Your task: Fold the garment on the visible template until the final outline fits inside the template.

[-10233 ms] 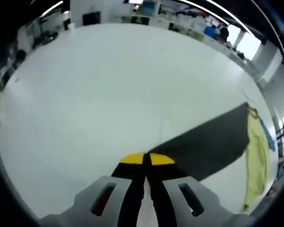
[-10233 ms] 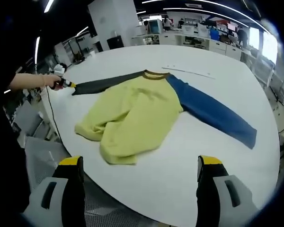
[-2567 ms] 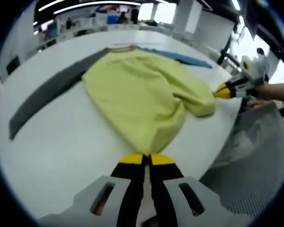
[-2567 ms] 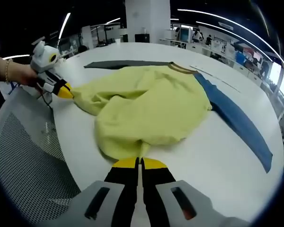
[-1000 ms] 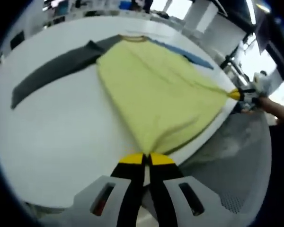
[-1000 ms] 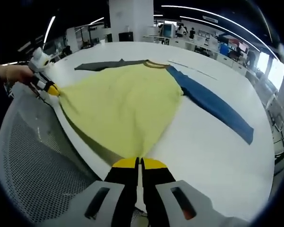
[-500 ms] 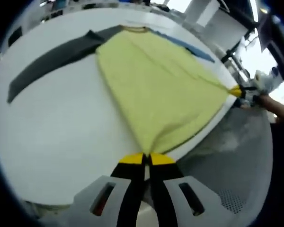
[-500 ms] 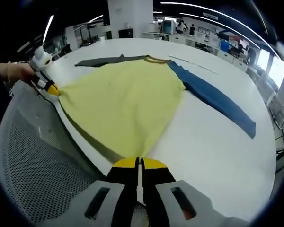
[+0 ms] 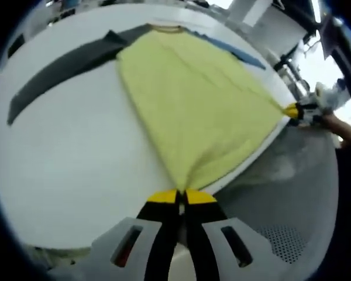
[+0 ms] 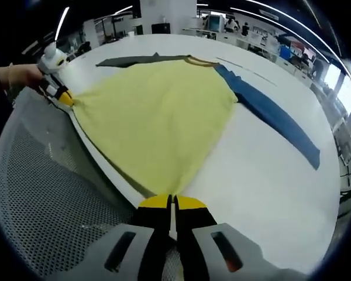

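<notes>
At table (image 9: 70,158) edge, tongs-stretched garment (image 9: 193,105)

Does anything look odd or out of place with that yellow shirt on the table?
Yes: the shirt's bottom hem is pulled past the table edge, stretched between the left gripper and right gripper, both shut on it.

yellow garment (image 9: 193,99) spread flat on table, hem stretched taut (sleeves grey, blue).
</notes>
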The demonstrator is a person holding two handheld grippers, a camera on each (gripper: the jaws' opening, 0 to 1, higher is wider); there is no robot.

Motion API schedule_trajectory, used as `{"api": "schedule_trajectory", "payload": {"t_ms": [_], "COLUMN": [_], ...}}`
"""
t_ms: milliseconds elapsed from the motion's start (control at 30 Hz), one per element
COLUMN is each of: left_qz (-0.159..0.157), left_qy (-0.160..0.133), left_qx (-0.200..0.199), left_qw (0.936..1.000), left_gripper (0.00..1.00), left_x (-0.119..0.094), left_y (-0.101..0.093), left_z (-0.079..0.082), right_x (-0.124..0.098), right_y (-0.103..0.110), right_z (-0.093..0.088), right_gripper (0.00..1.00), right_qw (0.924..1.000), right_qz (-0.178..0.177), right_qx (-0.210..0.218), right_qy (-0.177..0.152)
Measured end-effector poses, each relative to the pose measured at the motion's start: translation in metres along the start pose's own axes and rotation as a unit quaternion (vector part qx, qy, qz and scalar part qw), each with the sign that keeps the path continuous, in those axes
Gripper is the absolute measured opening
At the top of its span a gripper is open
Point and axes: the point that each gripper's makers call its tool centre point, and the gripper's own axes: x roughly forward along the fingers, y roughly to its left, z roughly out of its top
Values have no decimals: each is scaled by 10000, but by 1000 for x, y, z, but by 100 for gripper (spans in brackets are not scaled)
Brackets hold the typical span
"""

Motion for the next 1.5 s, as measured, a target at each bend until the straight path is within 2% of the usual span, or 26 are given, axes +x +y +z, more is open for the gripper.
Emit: {"api": "schedule_trajectory", "payload": {"t_ms": [200, 600, 1033, 1500], "left_qz": [67, 60, 76, 68], "left_qy": [139, 209, 275, 206], "left_qx": [128, 62, 188, 291], "left_qw": [9998, 9997, 9994, 9993], "left_gripper": [0, 0, 0, 0], "left_x": [2, 2, 3, 2], "left_y": [2, 2, 3, 3], "left_z": [-6, -14, -19, -19], "right_x": [2, 6, 7, 9], "right_y": [6, 12, 13, 11], "right_z": [-4, -14, -17, -21], "right_gripper": [3, 3, 3, 4], "right_qw": [9999, 9989, 9982, 9973], "right_qz": [51, 128, 128, 110], "right_qx": [-65, -261, -381, -491], "right_qy": [145, 378, 453, 527]}}
